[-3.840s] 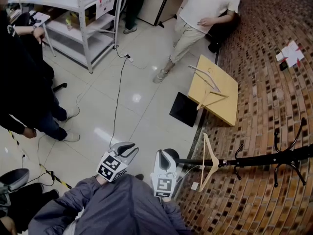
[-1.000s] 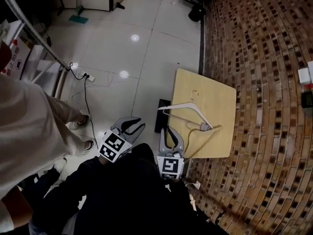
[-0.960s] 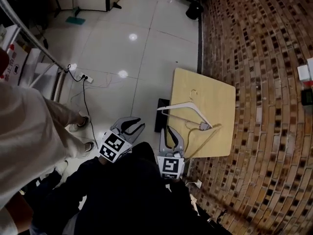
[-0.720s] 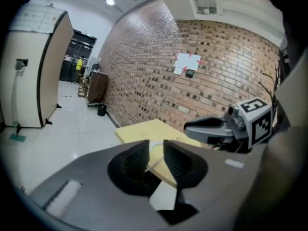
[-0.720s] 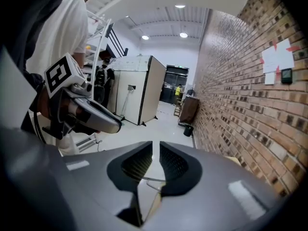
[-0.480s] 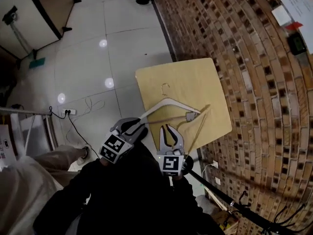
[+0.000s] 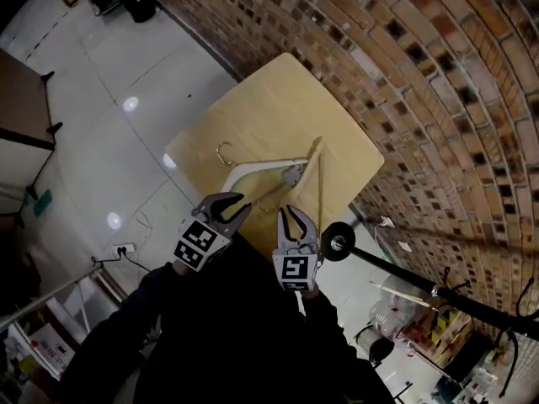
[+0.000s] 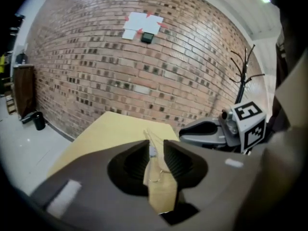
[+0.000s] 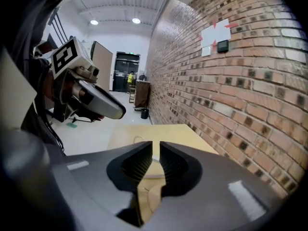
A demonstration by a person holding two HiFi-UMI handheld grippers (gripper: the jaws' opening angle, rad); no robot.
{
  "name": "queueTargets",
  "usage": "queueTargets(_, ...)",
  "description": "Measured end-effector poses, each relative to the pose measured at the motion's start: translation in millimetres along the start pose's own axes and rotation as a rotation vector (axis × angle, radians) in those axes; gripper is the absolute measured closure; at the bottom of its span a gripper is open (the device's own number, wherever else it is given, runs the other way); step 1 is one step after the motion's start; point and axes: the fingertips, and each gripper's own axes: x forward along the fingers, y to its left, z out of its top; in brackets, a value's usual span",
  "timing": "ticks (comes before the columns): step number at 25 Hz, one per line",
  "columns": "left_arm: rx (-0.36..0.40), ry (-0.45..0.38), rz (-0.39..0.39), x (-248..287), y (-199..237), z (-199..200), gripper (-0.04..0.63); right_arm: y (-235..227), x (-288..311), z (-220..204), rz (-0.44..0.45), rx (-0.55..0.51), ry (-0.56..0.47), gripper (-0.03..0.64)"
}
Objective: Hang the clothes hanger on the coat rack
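Note:
A white hanger [image 7: 257,165] with a metal hook and a wooden hanger [image 7: 318,179] lie crossed on the yellow table [image 7: 278,99]. My left gripper [image 7: 238,206] hovers at the table's near edge, just short of the white hanger. Its jaws are open by a narrow gap with nothing in it [image 8: 155,146]. My right gripper [image 7: 287,212] sits beside it near the wooden hanger, also barely open and empty [image 9: 156,150]. The black coat rack [image 7: 404,278] stands to the right, its round base [image 7: 337,243] next to the right gripper.
A brick wall [image 7: 421,74] runs behind the table, with white paper and a small black device [image 8: 144,25] on it. A black bin [image 7: 139,5] stands on the tiled floor by the wall. Boxes and clutter [image 7: 421,326] lie near the rack's foot.
The view has swung round, so the table and hangers now lie straight ahead. Both grippers have come up to the table's near edge. The person in light trousers is out of view.

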Motion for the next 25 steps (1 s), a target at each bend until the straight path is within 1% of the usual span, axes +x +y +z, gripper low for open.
queueTargets(2,0.035,0.043,-0.076,18,-4,4,0.497,-13,3,-22,-0.058,0.041,0.055,0.560)
queueTargets(4,0.066,0.080,-0.150,35,-8,6,0.494,-20,10,-46,-0.084,0.070,0.120,0.545)
queueTargets(8,0.126,0.164,-0.292,59,-14,3,0.494,-10,27,-100,-0.062,0.124,0.268,0.485)
queueTargets(10,0.161,0.200,-0.353,68,-14,-1,0.494,-2,34,-128,-0.046,0.127,0.349,0.444)
queueTargets(12,0.191,0.222,-0.403,77,-13,-2,0.494,1,41,-154,-0.041,0.112,0.416,0.426)
queueTargets(15,0.211,0.241,-0.460,85,-10,-2,0.494,5,53,-181,-0.017,0.074,0.493,0.399)
queueTargets(21,0.232,0.294,-0.537,93,-6,-11,0.494,19,71,-210,0.094,-0.023,0.611,0.380)
queueTargets(23,0.235,0.298,-0.548,97,-6,-11,0.494,20,73,-215,0.137,-0.013,0.636,0.378)
queueTargets(25,0.242,0.304,-0.557,98,-8,-11,0.494,22,74,-215,0.183,0.046,0.646,0.405)
